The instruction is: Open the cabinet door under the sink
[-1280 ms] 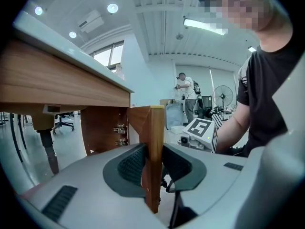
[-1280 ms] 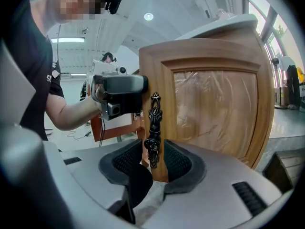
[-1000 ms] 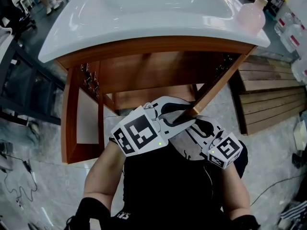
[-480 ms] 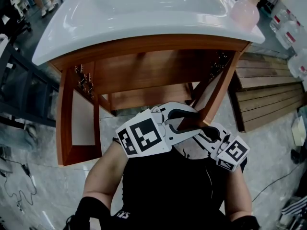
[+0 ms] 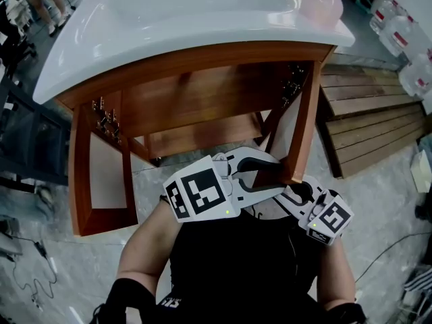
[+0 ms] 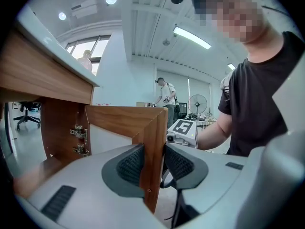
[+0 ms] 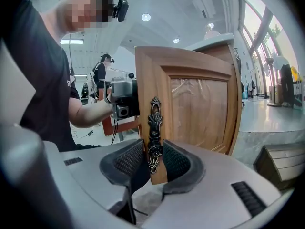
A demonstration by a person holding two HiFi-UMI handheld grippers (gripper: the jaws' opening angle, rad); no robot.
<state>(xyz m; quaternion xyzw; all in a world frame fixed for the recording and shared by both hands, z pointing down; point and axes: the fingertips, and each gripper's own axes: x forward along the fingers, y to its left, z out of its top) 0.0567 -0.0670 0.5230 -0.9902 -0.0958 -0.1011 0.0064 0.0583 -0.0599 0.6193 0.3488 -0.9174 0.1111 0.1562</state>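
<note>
head view shows a white ceramic sink top (image 5: 189, 19) on a brown wooden cabinet (image 5: 202, 93), both doors swung open; a slatted wooden pallet (image 5: 364, 113) lies near the right door (image 5: 302, 133). left gripper (image 6: 152, 163) straddles that door's free edge, right gripper (image 7: 151, 163) its ornate dark metal handle (image 7: 154, 123); both jaws have just been opening, pads loose.

Workshop bay, grey marbled floor (image 5: 54, 248).
Wooden pallets (image 7: 281, 163) right of the right tool (image 7: 153, 159); ceiling strip light (image 6: 192, 37) lit; tall windows (image 7: 259, 27) beyond.
</note>
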